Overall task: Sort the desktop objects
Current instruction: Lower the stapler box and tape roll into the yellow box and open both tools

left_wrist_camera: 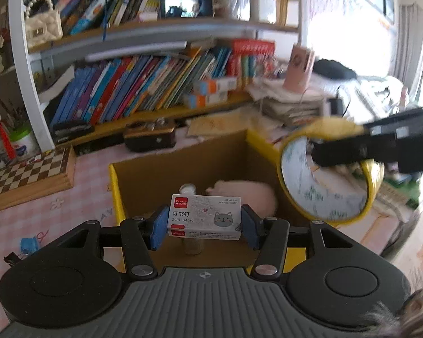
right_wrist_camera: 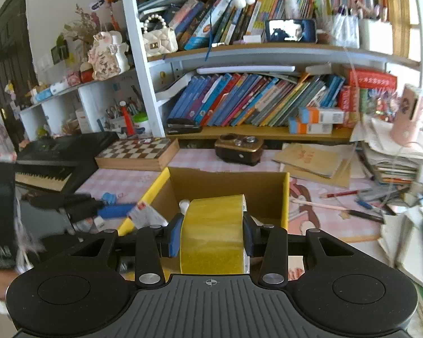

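Note:
My left gripper (left_wrist_camera: pixel 204 226) is shut on a white staple box (left_wrist_camera: pixel 205 216) with a grey cat print, held above the open cardboard box (left_wrist_camera: pixel 183 166). Inside the box lie a pink soft item (left_wrist_camera: pixel 246 195) and a small white-capped bottle (left_wrist_camera: pixel 187 190). My right gripper (right_wrist_camera: pixel 211 235) is shut on a yellow tape roll (right_wrist_camera: pixel 213 233), held over the cardboard box (right_wrist_camera: pixel 228 183). The tape roll (left_wrist_camera: pixel 324 174) and the right gripper's fingers (left_wrist_camera: pixel 352 152) also show at the right of the left wrist view. The left gripper's fingers (right_wrist_camera: pixel 112 211) with the staple box (right_wrist_camera: pixel 143 211) show blurred at the left of the right wrist view.
A chessboard box (right_wrist_camera: pixel 138 152) and a brown gadget (right_wrist_camera: pixel 238 148) stand behind the cardboard box on the pink desk mat (right_wrist_camera: pixel 121 180). Pens and pencils (right_wrist_camera: pixel 341 205) lie at the right, by stacked papers (right_wrist_camera: pixel 394 155). A small keyboard (right_wrist_camera: pixel 56 157) is at the left. Bookshelves rise behind.

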`<state>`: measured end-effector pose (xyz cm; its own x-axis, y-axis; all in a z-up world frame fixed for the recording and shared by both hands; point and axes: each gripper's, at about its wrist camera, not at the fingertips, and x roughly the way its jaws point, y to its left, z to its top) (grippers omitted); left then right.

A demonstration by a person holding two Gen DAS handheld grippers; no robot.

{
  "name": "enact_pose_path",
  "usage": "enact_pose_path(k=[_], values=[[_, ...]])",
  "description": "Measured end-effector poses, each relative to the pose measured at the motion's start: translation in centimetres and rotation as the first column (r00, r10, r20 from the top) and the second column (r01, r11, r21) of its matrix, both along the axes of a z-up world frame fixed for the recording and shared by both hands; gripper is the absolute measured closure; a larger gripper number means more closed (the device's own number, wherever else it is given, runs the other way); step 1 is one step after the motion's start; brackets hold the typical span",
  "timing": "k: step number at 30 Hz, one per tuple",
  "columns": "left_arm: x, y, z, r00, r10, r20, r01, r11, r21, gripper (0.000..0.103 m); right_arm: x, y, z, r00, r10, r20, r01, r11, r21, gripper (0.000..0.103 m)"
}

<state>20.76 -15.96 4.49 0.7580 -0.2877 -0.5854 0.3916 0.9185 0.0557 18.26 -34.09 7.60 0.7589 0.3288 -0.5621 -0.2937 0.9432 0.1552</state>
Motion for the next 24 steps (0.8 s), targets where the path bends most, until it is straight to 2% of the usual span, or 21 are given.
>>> enact_pose_path(k=[4, 10, 17, 24], values=[[1.6, -0.2, -1.6, 0.998, 0.028, -0.049, -0.026, 0.999, 0.045, 0.052, 3.0, 0.4, -1.9, 0.997, 0.024, -0.067, -0.023, 1.000, 0.008, 0.062], [2.4, -0.9, -3.7, 0.993, 0.044, -0.110, -0.035, 0.996, 0.083, 0.052, 6.0, 0.8, -5.5, 0.974, 0.068, -0.216, -0.059, 0.997, 0.049, 0.062], [2.6, -0.6, -4.2, 0.981, 0.092, -0.170, -0.088, 0.996, 0.027, 0.052, 7.4, 1.1, -8.2, 0.942, 0.105, -0.320, -0.099, 0.994, 0.035, 0.062], [1.6, -0.8, -3.9, 0.980, 0.076, -0.187, -0.078, 0.997, -0.005, 0.052, 8.1, 1.4, -9.9, 0.916, 0.112, -0.386, -0.110, 0.994, 0.028, 0.061]])
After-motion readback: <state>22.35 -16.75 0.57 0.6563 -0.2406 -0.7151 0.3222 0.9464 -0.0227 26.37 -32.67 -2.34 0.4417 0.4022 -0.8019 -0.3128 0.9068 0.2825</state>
